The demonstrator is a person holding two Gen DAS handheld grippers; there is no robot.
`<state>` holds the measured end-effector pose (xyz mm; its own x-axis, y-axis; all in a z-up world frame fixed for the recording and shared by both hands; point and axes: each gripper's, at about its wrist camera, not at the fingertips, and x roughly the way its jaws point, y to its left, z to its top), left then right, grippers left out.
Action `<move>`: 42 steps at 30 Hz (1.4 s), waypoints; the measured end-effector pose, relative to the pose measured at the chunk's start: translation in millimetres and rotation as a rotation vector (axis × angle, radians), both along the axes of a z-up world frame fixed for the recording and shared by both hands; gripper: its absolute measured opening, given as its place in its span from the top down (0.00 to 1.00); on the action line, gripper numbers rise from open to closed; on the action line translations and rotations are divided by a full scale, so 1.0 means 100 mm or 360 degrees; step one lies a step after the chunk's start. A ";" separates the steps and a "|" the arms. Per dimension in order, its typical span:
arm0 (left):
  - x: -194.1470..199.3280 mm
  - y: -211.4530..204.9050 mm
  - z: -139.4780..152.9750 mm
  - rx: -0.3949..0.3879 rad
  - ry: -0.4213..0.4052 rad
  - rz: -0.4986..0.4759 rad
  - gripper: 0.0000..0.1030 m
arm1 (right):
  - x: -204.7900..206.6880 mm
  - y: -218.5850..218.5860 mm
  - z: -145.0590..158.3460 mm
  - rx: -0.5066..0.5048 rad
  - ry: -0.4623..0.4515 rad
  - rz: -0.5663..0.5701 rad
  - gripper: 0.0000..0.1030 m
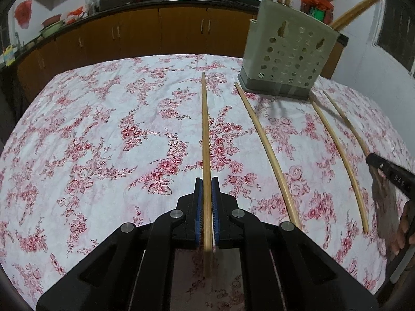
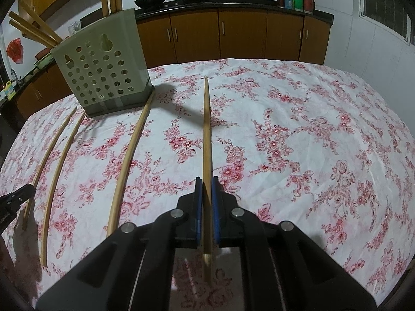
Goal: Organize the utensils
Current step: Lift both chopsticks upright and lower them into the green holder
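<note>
**Both Grippers Clamped on Chopsticks Beside the Holder**

The left gripper [image 1: 207, 184] is closed on a chopstick [image 1: 205, 129], which runs between its blue pads [image 1: 198, 202] and extends forward over the floral tablecloth [image 1: 103, 129]. The right gripper [image 2: 206, 184] is likewise closed on the outermost chopstick [image 2: 206, 129], held lengthwise between its pads; its far tip points toward the kitchen cabinets [image 2: 241, 36].

Between the two held pieces, two loose chopsticks [image 1: 269, 155] [image 1: 337, 150] lie flat on the cloth, roughly parallel. In the right wrist view they appear to the left of the held piece, the nearer one [image 2: 129, 160] ending just beside the holder's base.

The perforated utensil holder [image 1: 288, 51] stands upright on the table at the far side, already containing several chopsticks [image 2: 33, 26] that protrude above its rim. The right gripper's black finger [image 1: 389, 171] shows at the left wrist view's right edge.
</note>
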<state>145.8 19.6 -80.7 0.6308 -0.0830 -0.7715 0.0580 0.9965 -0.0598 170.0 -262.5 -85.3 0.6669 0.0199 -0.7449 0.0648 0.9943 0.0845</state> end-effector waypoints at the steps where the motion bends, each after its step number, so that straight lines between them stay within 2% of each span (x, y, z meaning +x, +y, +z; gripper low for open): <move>1: -0.01 -0.01 0.01 0.0001 -0.0001 -0.0007 0.93 | -0.02 -0.01 0.04 0.0001 -0.0024 0.0001 0.92; 6: -0.08 0.04 0.24 -0.0036 -0.0097 -0.0010 0.93 | -0.11 -0.07 0.36 0.0009 -0.0182 -0.0017 0.92; 13: -0.13 0.09 0.79 -0.0131 -0.0338 -0.0008 0.93 | -0.21 -0.14 0.86 0.0027 -0.0421 -0.0046 0.92; 16: -0.14 0.10 0.99 -0.0157 -0.0428 -0.0005 0.93 | -0.24 -0.16 0.98 0.0031 -0.0477 -0.0052 0.92; 20: -0.10 0.09 1.17 -0.0159 -0.0484 -0.0013 0.93 | -0.26 -0.17 1.14 0.0029 -0.0538 -0.0048 0.92; 25: -0.10 0.06 1.47 -0.0145 -0.0603 -0.0057 0.93 | -0.30 -0.16 1.53 0.0060 -0.0674 -0.0001 0.92; 34: -0.09 -0.13 1.98 -0.0160 -0.0815 -0.0124 0.93 | -0.33 0.01 2.21 0.0251 -0.0895 0.0167 0.92; 42: 0.12 -0.41 2.44 -0.0277 -0.1064 -0.0123 0.93 | -0.19 0.27 2.63 0.0260 -0.1175 0.0183 0.92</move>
<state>157.5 -21.4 163.4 0.9532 -0.2344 -0.1908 0.2088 0.9672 -0.1450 150.7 -235.8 177.5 0.9777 0.1909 -0.0880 -0.1688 0.9626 0.2120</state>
